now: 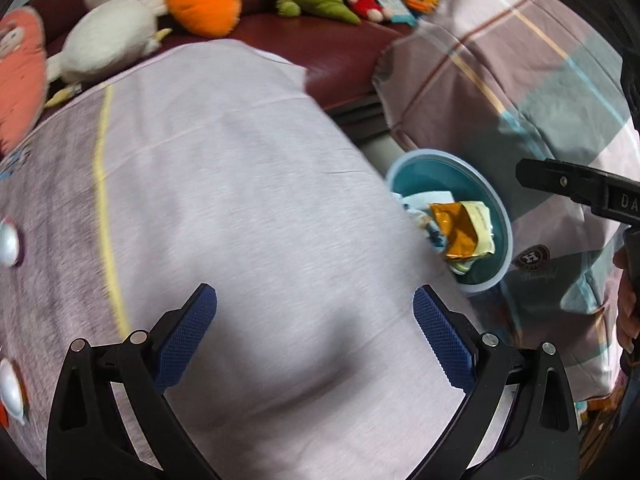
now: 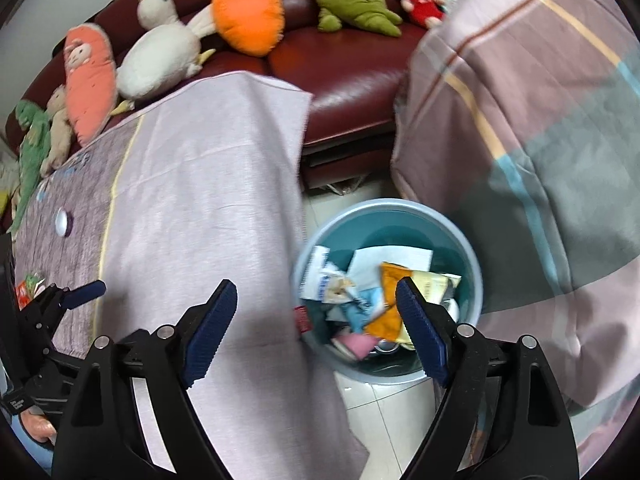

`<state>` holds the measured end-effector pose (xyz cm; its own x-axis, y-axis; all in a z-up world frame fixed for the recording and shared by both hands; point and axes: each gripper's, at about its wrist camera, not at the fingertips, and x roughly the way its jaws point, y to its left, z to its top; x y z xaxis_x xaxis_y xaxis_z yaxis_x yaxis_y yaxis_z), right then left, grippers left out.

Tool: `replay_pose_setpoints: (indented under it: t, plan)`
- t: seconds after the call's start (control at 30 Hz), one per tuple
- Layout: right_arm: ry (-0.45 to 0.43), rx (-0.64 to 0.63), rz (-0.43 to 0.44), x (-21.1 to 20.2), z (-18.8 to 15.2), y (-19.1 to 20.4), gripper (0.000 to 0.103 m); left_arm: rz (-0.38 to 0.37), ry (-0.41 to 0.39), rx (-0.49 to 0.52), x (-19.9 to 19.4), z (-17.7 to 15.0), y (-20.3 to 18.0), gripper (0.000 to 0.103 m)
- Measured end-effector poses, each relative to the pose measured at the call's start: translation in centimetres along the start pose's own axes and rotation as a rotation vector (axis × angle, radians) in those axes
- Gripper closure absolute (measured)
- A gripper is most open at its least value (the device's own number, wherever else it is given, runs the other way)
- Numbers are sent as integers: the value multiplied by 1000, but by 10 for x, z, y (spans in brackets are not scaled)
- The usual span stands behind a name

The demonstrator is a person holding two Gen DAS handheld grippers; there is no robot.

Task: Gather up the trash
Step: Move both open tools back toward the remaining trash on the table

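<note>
- Maroon sofa (image 2: 340, 76) is running along the back, plush toys lying on it, above the teal bin (image 2: 472, 276).
- Bin is holding the trash (image 2: 384, 292), wrappers piled inside, sitting on the floor between a pink cloth (image 2: 192, 208) and a plaid blanket (image 2: 540, 152).
- Right gripper (image 2: 316, 312) is hovering spread wide and empty, directly above the bin.
- Left gripper (image 1: 315, 312) is gaping wide, empty, over the cloth, left of the bin.
- Only the right view is showing the tiled floor (image 2: 384, 404).
</note>
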<state>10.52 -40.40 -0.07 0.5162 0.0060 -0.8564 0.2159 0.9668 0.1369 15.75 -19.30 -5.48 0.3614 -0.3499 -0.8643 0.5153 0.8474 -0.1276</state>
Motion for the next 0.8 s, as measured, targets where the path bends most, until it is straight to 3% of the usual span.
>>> replay_pose_setpoints:
  t: [0.33, 0.8]
  plan:
    - [18, -144, 47, -6, -9, 106, 25, 84, -54, -138, -51, -52, 97, 4]
    - [73, -407, 142, 7, -33, 298, 25, 240, -122, -420, -131, -151, 270, 4]
